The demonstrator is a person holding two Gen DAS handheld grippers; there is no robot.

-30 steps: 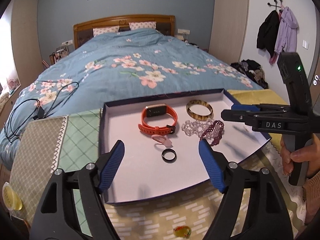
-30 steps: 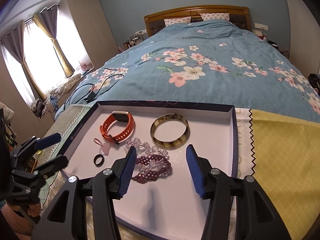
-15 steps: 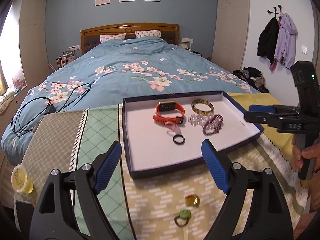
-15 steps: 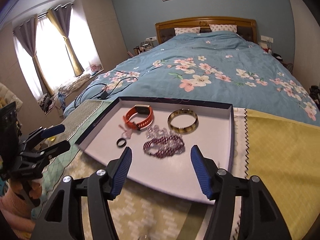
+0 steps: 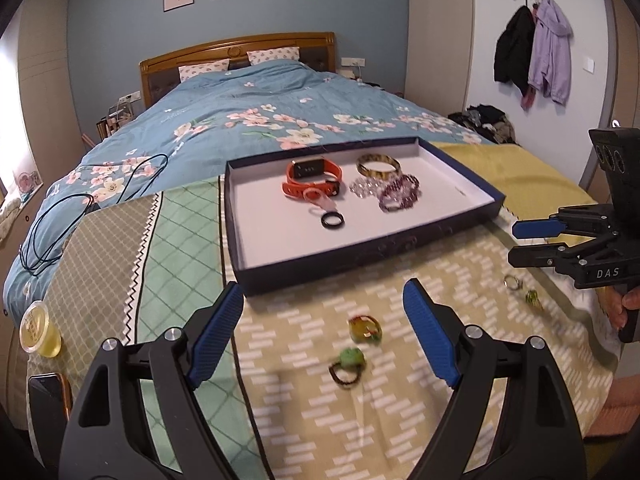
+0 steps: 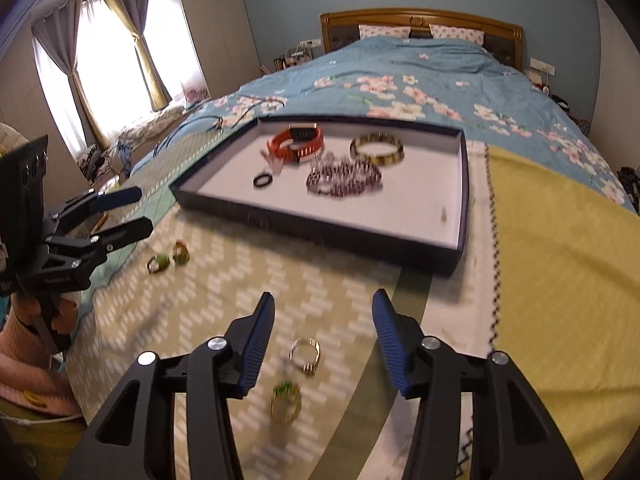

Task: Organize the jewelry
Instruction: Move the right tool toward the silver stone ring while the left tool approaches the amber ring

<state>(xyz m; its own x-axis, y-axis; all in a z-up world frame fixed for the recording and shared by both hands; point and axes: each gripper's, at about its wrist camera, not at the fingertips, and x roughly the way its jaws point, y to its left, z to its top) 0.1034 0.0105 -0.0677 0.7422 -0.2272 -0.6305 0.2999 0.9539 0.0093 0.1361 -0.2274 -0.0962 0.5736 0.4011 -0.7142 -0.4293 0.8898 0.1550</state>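
Both black plastic grippers, the left gripper (image 5: 324, 330) and right gripper (image 6: 324, 342), carry ribbed blue finger pads (image 5: 430, 336), silver screws, white "DAS" lettering, and pink-sleeved hands (image 6: 60, 316).

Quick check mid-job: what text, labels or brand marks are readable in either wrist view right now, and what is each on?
"DAS": white letters on the black body of the right gripper, seen from the left wrist view.
Marking on the left gripper body in the right wrist view: too blurred to read.
Yellow cup lid print: too small to read.
Nothing else legible.
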